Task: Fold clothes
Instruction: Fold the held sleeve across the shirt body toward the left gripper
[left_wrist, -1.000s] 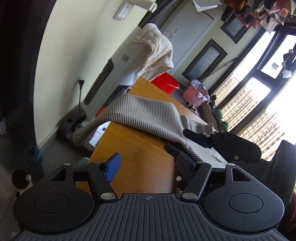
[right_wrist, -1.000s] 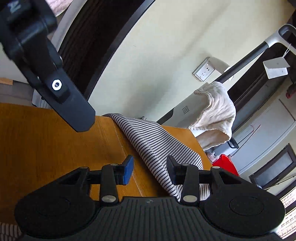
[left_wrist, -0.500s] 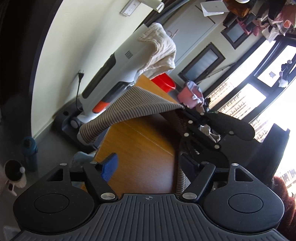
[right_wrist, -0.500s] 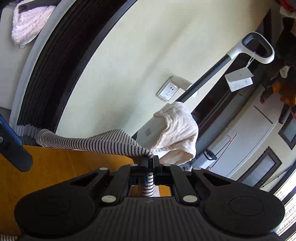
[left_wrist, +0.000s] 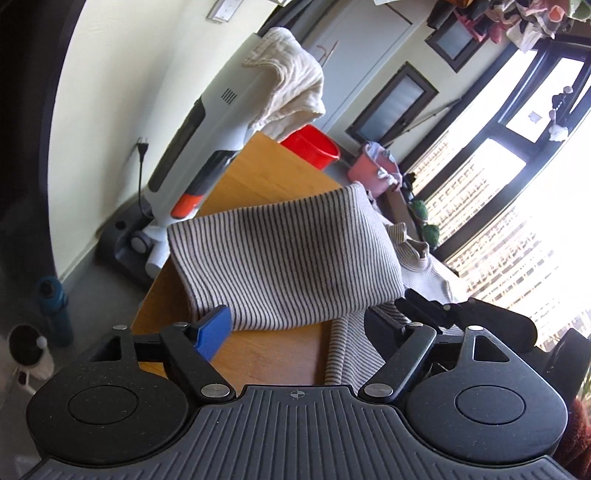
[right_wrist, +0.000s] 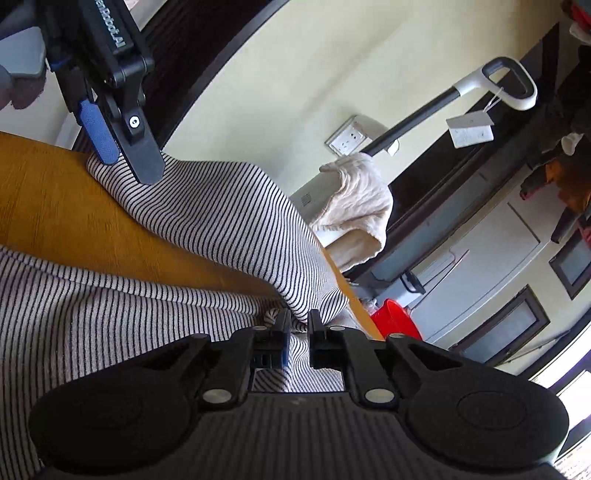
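Folding striped shirt (right_wrist: 207, 221) across tabletop (right_wrist: 55, 206): right gripper (right_wrist: 297, 325) jaws narrow, pinching its edge at lower centre to carry the flap; left gripper (left_wrist: 295, 325) jaws wide, empty, ready.

The worktop (left_wrist: 258, 173) is made of warm orange-brown wood. Past its far left edge stands a white and grey floor cleaner (left_wrist: 199, 147) with a cream towel (left_wrist: 291, 92) thrown over it. The wall (left_wrist: 122, 92) behind is pale yellow and has a white socket (right_wrist: 345, 138). A red bucket (left_wrist: 314, 146) sits on the grey floor (left_wrist: 92, 280) at the far end, with a pink bin (left_wrist: 371, 173) near it. On the right, big windows (left_wrist: 517, 206) with dark frames let in bright sun.
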